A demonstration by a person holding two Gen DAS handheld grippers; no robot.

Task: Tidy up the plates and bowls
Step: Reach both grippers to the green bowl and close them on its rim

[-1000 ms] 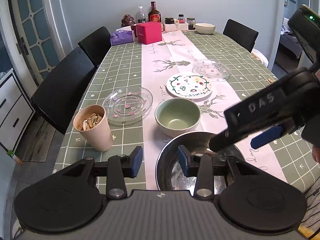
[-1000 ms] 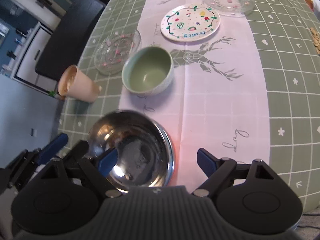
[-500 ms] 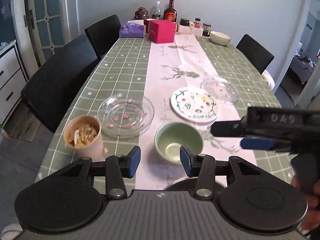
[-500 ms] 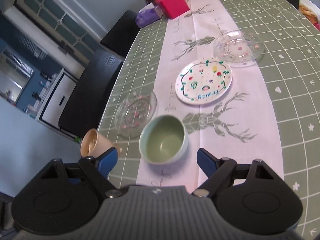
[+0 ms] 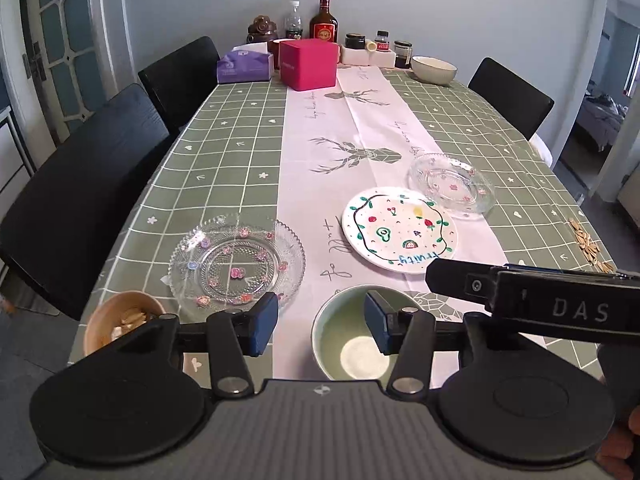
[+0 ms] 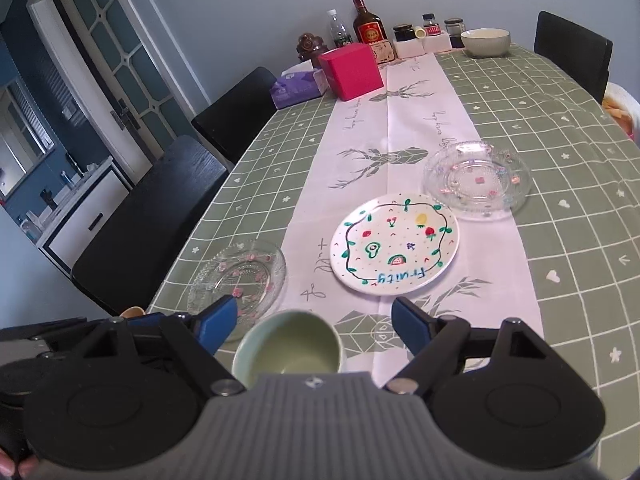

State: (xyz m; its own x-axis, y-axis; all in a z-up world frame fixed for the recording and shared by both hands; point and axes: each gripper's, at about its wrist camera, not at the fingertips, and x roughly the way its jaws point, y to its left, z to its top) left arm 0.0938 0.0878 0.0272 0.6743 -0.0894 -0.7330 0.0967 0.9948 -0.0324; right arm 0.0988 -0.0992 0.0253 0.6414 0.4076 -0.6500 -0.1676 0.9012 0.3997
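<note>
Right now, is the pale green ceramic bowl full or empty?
Empty: the pale green ceramic bowl stands upright, its bare inside showing.

Empty green bowl (image 5: 360, 344) upright nearest; painted plate (image 5: 400, 230) between two glass plates (image 5: 236, 266).

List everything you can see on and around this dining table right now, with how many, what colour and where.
Green bowl: one, pale green, near table edge, on the runner.
Painted plate: one, white with fruit drawings, on the runner.
Glass plates: two, clear with pink flowers, one near left, one beyond the painted plate.
Cup: one, tan, near left corner, holding scraps.
White bowl: one, far right end.
Pink box: one, far end.
Tissue pack: one, purple, left of the box.
Bottles and jars: several, along the wall.
Seeds: a scatter, right edge.
Chairs: three, black.
Left gripper: open, blue pads.
Right gripper: open, blue pads.
</note>
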